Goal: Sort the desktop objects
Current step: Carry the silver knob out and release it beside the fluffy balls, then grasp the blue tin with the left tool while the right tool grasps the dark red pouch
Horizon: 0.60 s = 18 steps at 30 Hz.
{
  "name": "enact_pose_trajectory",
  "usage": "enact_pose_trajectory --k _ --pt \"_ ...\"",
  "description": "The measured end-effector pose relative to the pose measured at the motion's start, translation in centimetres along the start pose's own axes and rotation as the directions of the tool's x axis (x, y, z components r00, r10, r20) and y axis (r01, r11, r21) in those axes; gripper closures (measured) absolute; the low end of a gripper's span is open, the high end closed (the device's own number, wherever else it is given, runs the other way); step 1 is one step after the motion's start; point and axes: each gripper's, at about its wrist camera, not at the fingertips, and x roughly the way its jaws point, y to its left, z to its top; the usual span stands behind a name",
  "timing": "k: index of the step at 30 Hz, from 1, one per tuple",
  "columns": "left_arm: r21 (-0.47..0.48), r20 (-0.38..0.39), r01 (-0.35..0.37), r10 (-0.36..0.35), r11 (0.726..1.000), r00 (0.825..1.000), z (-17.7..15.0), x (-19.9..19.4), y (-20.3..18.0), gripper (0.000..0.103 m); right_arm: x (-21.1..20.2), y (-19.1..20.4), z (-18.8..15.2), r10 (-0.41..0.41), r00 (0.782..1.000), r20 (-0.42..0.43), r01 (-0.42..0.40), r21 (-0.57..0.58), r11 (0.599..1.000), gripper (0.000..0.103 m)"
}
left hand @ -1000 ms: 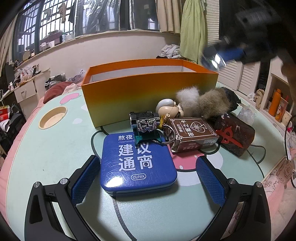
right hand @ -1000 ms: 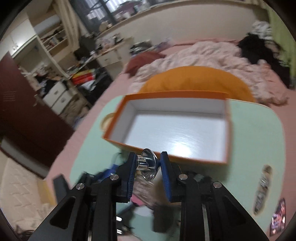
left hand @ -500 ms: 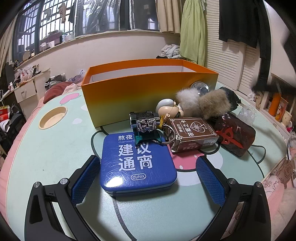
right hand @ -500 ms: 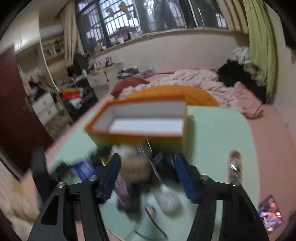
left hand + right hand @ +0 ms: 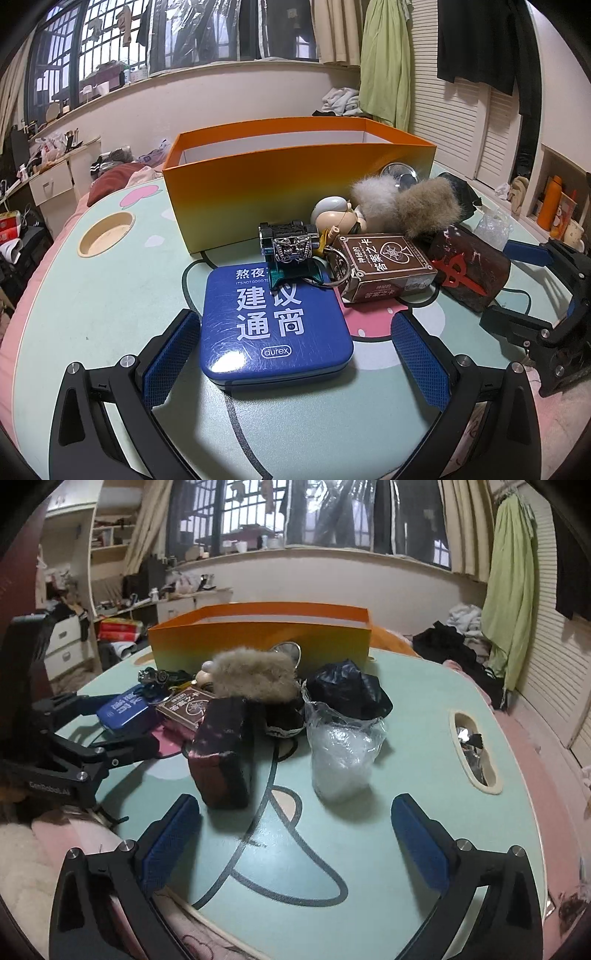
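My left gripper [image 5: 293, 325] is open and low over the table, with a blue tin [image 5: 273, 325] lying between its fingers, pads clear of it. Behind the tin are a small toy car keyring [image 5: 291, 243], a brown card box [image 5: 384, 262], a dark red block [image 5: 469, 266], fur balls [image 5: 428, 206] and a shiny silver piece [image 5: 399, 173] against the orange box [image 5: 295, 184]. My right gripper [image 5: 295, 805] has its jaws opening, nothing between them. The dark red block [image 5: 221, 753] and a clear plastic bag [image 5: 343, 753] lie just beyond its fingertips.
The mint table [image 5: 369, 849] has cup holes at the left [image 5: 107, 232] and the right [image 5: 472, 753]. A black bag [image 5: 347, 690] sits behind the clear one. The left gripper [image 5: 110, 723] shows at the left of the right wrist view. Bedroom clutter surrounds the table.
The right gripper let go of the silver piece, opened wide and came down from above the orange box to the table's near edge. The silver piece now rests by the box wall. The left gripper stayed still.
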Motion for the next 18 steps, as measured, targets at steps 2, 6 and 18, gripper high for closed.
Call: enact_pose_trajectory --k 2,6,18 --pt "0.000 0.000 0.000 0.000 1.000 1.000 -0.01 -0.01 0.07 0.000 0.01 -0.07 -0.08 0.002 1.000 0.006 -0.002 0.001 1.000 0.000" --pt "0.000 0.000 0.000 0.000 1.000 1.000 -0.04 -0.01 0.05 0.000 0.24 0.00 0.26 0.009 1.000 0.006 -0.009 -0.006 1.000 0.000" --pt "-0.001 0.001 -0.001 0.001 1.000 1.000 -0.05 -0.02 0.03 0.000 0.15 0.25 -0.16 0.041 0.999 0.019 -0.040 -0.028 0.999 0.000"
